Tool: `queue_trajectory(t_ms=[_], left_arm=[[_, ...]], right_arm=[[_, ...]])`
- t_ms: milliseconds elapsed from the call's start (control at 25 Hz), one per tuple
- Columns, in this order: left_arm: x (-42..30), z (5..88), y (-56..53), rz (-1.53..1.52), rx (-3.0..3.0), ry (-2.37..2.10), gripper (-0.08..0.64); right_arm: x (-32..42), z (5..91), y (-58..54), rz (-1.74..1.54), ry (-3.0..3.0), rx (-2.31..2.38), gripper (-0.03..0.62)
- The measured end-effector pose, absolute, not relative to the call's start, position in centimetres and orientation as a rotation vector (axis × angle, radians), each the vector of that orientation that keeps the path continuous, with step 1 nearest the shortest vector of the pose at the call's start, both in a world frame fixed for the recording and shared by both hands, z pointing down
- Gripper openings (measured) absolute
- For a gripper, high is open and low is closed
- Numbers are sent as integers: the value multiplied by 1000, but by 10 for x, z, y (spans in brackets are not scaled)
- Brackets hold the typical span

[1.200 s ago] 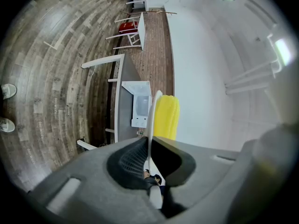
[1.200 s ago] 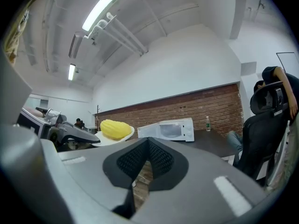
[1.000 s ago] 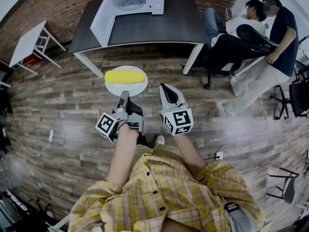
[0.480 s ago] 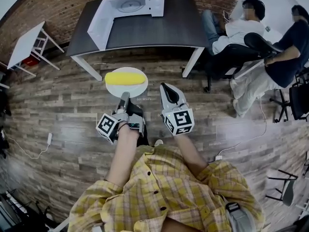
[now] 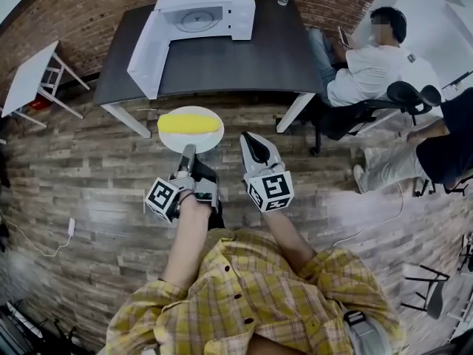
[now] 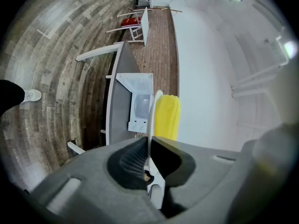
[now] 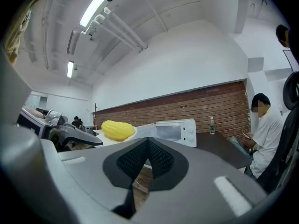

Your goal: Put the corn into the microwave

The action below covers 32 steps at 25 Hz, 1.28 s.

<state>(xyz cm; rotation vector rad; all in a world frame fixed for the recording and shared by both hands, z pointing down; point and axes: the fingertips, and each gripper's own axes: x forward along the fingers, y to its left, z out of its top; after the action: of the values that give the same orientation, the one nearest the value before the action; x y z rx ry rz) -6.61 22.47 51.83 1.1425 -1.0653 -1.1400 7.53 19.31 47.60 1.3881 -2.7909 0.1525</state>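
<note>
Clamping plate [image 5: 208, 140] rim, left hand-held gripper [image 5: 188, 151], corn [image 5: 190, 123] atop, right hand-held gripper [image 5: 250, 140] closed, empty

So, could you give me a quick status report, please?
Left tool clamped on plate rim, corn lying on it. Right tool shut, empty. Microwave on table ahead, door open; nothing seen in the way.

From your head, the camera looks steeply down on the left gripper [image 5: 188, 152] and right gripper [image 5: 248, 139], with the table [image 5: 244, 50] and microwave [image 5: 207, 9] beyond their tips. The left gripper's camera, rolled sideways, sights along its jaws at the corn [image 6: 167, 117] close ahead; the right gripper's looks level over its jaws. All three share corn and microwave.
</note>
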Motion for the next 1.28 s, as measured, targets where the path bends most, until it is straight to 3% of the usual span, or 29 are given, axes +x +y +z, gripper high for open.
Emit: queue_trajectory(t_ms=[1280], left_arm=[[-158,520,-23,-967,1173,-997,18]], right_arm=[[-10,464,-43,231,-2664,1585,3]])
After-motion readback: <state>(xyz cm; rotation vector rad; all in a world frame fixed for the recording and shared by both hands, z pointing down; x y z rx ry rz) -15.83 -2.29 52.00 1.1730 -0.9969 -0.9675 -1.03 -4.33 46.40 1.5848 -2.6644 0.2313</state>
